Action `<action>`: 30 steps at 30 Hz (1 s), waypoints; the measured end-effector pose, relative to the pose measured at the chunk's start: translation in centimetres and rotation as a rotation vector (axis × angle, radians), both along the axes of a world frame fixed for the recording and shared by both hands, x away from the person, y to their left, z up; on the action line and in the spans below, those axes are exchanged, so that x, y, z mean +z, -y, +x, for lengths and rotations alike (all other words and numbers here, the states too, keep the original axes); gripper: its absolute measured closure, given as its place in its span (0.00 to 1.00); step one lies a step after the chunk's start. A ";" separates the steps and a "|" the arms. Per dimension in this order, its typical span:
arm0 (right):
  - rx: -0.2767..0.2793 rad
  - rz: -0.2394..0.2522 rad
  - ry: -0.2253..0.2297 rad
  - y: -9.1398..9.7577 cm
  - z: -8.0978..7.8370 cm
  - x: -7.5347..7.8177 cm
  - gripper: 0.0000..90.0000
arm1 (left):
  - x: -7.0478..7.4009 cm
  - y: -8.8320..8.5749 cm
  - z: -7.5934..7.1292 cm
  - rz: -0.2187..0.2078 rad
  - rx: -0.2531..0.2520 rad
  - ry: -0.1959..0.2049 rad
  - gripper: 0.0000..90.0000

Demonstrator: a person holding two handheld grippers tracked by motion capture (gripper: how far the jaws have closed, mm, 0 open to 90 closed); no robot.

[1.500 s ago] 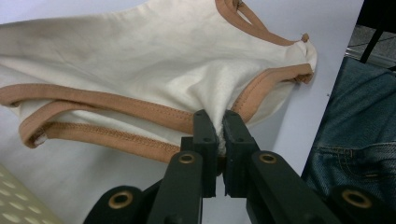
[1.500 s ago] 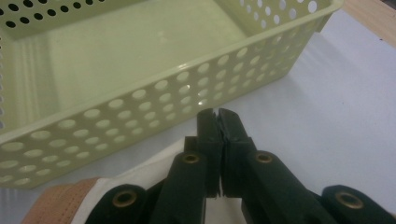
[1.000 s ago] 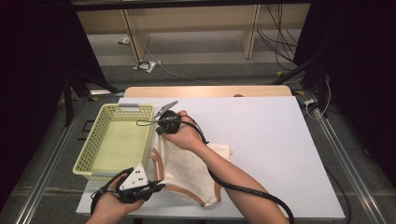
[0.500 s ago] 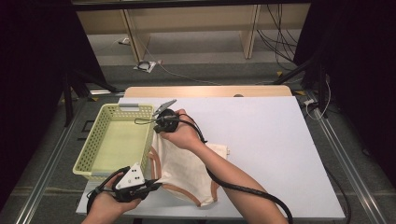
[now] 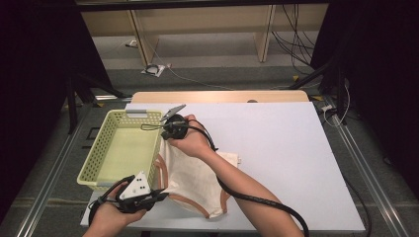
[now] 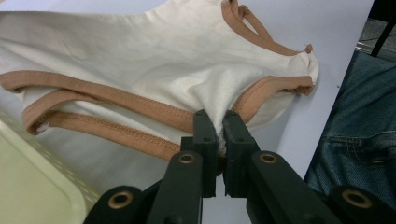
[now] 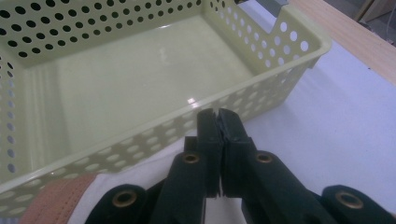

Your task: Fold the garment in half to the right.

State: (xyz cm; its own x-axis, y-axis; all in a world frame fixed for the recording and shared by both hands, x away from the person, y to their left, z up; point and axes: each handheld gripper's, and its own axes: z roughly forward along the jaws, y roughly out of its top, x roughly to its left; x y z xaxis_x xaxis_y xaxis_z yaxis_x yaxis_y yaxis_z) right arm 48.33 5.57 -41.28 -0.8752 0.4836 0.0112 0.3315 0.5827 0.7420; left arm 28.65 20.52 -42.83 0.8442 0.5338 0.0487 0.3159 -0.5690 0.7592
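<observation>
A cream garment (image 5: 197, 177) with tan trim lies spread on the white table (image 5: 291, 158), just right of a pale green perforated basket (image 5: 94, 163). My left gripper (image 5: 159, 194) sits at the garment's near left corner. In the left gripper view it (image 6: 215, 116) is shut on a bunched fold of the garment (image 6: 140, 60) beside the trim. My right gripper (image 5: 165, 133) is at the garment's far edge, against the basket's right wall. In the right gripper view it (image 7: 217, 114) is shut in front of the basket (image 7: 261, 79). White cloth lies under it, and none shows between its tips.
Nothing lies in the basket, whose grey handle faces the far side. Bare white table stretches to the right of the garment. A wooden strip (image 5: 217, 96) borders the table's far edge. The person's jeans (image 6: 359, 140) are beside the near table edge.
My left gripper has drifted slightly to the left with the cloth still in it. The right gripper has stayed where it was.
</observation>
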 end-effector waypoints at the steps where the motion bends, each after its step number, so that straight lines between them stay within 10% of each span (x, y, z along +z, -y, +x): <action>1: 0.000 0.000 0.000 0.0 0.0 0.0 0.99 | 0.0 0.0 0.0 0.000 0.000 0.000 0.95; 30: -0.007 0.026 0.008 -0.2 -0.2 -0.3 0.99 | -0.5 -0.1 0.1 0.044 -0.023 -0.005 0.95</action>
